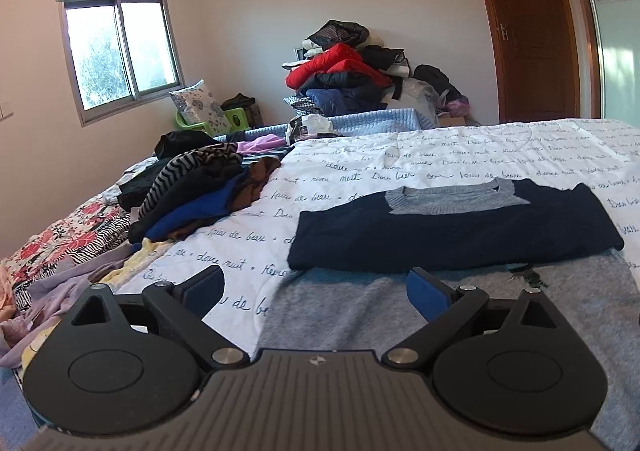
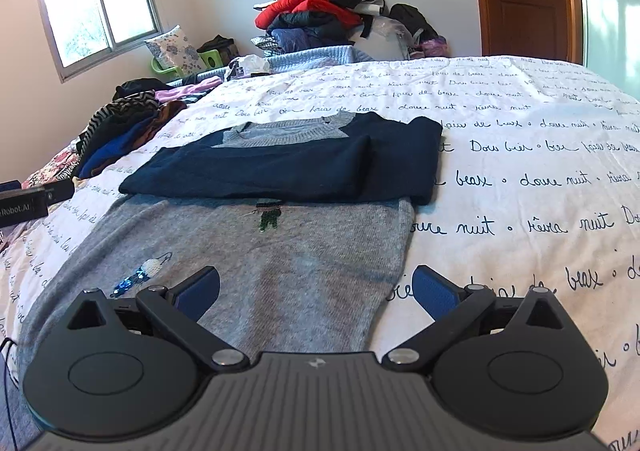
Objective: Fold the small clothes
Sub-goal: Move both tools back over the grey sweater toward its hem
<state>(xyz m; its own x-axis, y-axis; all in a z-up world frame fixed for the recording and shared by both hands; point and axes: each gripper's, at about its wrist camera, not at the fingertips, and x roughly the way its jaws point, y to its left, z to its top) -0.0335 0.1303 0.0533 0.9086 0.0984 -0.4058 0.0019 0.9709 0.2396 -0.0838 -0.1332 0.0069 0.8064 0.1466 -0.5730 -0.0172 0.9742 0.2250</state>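
A small grey and navy sweater [image 2: 256,263] lies flat on the white bedspread with script lettering [image 2: 520,155]. Its navy sleeves [image 2: 288,167] are folded across the chest below the grey collar [image 2: 288,131]. The grey body [image 1: 460,303] with small sequin figures stretches toward me. My left gripper [image 1: 316,291] hovers open over the sweater's left hem edge with nothing between its blue pads. My right gripper [image 2: 316,291] hangs open above the sweater's lower right part, also holding nothing. The left gripper's body [image 2: 28,199] shows at the left edge of the right wrist view.
A heap of unfolded clothes [image 1: 192,191] lies on the bed's left side, with lilac and yellow garments [image 1: 60,291] nearer. A tall pile of jackets [image 1: 344,67] stands against the far wall. A brown door [image 1: 532,27] is at the right, a window [image 1: 120,51] at the left.
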